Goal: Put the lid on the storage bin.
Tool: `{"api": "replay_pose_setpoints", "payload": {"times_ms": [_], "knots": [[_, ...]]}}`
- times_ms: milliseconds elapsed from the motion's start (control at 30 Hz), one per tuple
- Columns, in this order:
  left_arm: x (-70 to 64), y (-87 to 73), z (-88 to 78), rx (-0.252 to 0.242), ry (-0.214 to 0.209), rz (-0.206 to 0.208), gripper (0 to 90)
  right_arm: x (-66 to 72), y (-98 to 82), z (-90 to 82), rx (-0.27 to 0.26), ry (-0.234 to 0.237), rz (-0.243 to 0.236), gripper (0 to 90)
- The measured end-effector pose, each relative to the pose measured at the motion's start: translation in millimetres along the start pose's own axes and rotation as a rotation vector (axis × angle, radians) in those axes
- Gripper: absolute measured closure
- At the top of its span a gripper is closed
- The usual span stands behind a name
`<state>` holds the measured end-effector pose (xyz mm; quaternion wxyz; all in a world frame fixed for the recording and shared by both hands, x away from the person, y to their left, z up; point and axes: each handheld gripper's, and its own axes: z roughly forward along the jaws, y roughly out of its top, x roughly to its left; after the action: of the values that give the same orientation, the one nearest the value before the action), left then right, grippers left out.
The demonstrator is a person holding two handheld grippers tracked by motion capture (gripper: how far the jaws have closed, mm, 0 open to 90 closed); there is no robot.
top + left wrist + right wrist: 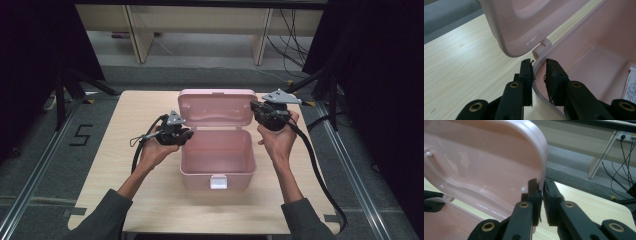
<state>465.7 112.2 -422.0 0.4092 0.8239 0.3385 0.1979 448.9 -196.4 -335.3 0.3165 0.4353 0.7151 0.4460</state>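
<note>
Pinching the right edge of the lid point(499, 167) in the right gripper point(542, 187), jaws closed on the thin rim, one pad inside and one outside. Keep that pinch square to the rim, not skewed, so thin plastic does not slip out sideways. Steadying the box point(218, 155) with the left gripper point(539, 71), jaws clamped over the left wall close to the hinge point(542, 48), one pad outside, one inside. Hold that side firm and low, pressing toward the bench point(125, 150), so the body neither tips nor slides while the lid swings.

Seen from above: box at the middle of the bench, open, lid standing nearly upright at the far side, white latch point(218, 182) on the near wall. Judged from this, lid-swinging is the step in hand. Best done by following the arc around the hinge line rather than pushing straight, wrist turning with the lid, slow and even. Keep the left gripper clear of the lid's path near the hinge; risk of pinching there if closing. Avoid twisting the lid, since only one corner is held.
</note>
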Motion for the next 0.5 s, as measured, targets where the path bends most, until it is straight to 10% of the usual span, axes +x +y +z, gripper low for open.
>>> {"api": "replay_pose_setpoints", "payload": {"times_ms": [500], "knots": [[2.3,-4.4,-1.2,-0.019,-0.004,-0.019,70.6,3.1,-9.5,-9.9,-0.035,0.008,0.0,85.1]]}}
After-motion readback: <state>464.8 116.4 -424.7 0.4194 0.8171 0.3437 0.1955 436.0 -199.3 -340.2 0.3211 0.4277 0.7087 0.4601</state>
